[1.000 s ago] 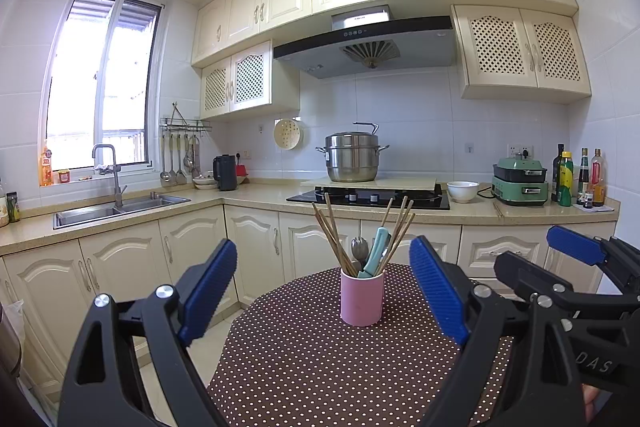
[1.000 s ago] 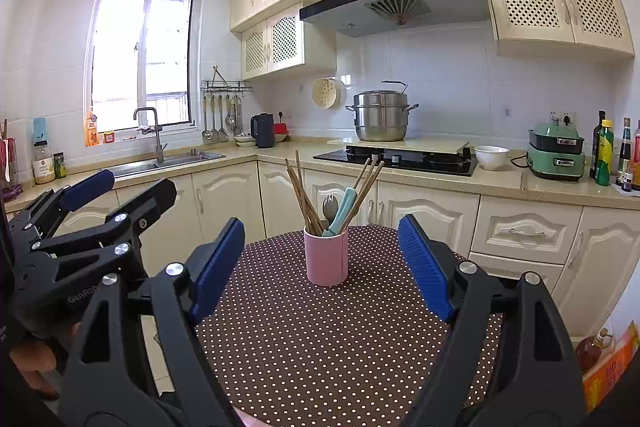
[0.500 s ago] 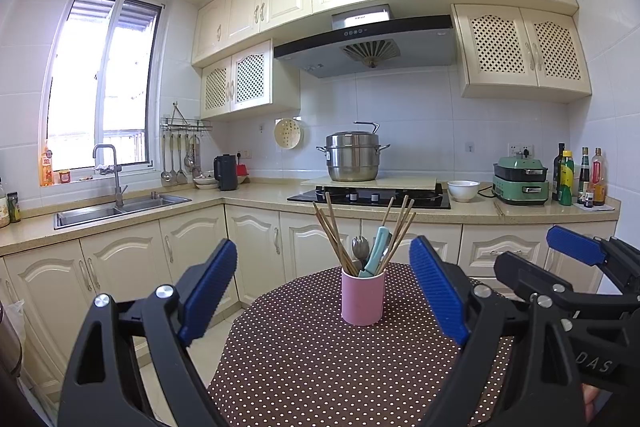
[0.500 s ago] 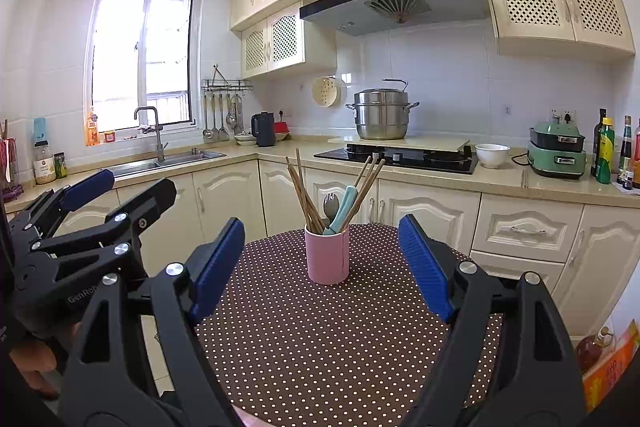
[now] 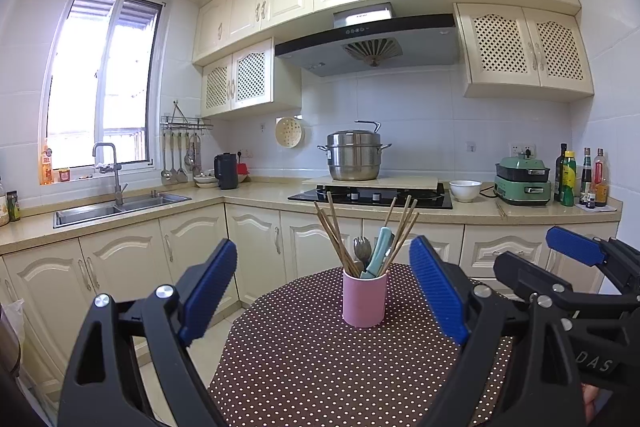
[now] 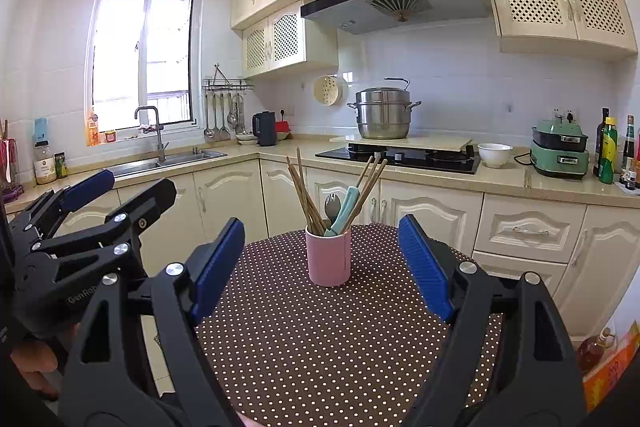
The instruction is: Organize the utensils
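The pink cup (image 5: 365, 301) hid the lower ends of the chopsticks (image 5: 334, 233), the spork (image 5: 362, 247) and the teal-handled utensil (image 5: 378, 253), so what kind of tool the teal one was could not be told. The dotted table (image 5: 320, 367) was cut off by the bottom edge in both views, its near edge covered by gripper frames. Labels on the bottles (image 6: 608, 151) at the counter's right end were too small to read. A bottle (image 6: 594, 349) and an orange package (image 6: 612, 367) at the lower right corner were partly cut off.
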Tool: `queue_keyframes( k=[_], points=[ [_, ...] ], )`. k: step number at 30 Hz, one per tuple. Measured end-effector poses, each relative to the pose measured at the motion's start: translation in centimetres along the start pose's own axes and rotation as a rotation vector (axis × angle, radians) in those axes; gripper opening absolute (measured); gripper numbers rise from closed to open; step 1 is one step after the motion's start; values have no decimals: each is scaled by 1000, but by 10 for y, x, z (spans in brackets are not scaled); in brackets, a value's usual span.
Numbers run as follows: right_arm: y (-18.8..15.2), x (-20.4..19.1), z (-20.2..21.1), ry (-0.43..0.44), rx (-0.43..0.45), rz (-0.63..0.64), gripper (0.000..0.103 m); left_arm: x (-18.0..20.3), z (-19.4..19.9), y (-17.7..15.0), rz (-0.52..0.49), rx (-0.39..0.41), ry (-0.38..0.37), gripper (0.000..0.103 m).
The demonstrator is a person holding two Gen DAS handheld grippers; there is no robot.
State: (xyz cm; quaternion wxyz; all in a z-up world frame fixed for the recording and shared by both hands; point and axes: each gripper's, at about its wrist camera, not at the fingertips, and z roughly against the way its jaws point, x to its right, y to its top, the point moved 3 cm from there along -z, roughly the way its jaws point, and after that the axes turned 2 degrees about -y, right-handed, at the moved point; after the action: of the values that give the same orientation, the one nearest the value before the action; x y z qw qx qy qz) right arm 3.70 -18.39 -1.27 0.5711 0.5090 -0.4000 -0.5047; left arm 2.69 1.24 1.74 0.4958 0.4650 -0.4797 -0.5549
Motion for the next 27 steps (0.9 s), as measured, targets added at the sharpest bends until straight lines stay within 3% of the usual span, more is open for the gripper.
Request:
queue_keyframes(
  k=[27],
  points=[
    [-6, 30, -87, 20, -70, -28, 78, 8, -93, -9, -24, -65, 30, 87]
  ],
)
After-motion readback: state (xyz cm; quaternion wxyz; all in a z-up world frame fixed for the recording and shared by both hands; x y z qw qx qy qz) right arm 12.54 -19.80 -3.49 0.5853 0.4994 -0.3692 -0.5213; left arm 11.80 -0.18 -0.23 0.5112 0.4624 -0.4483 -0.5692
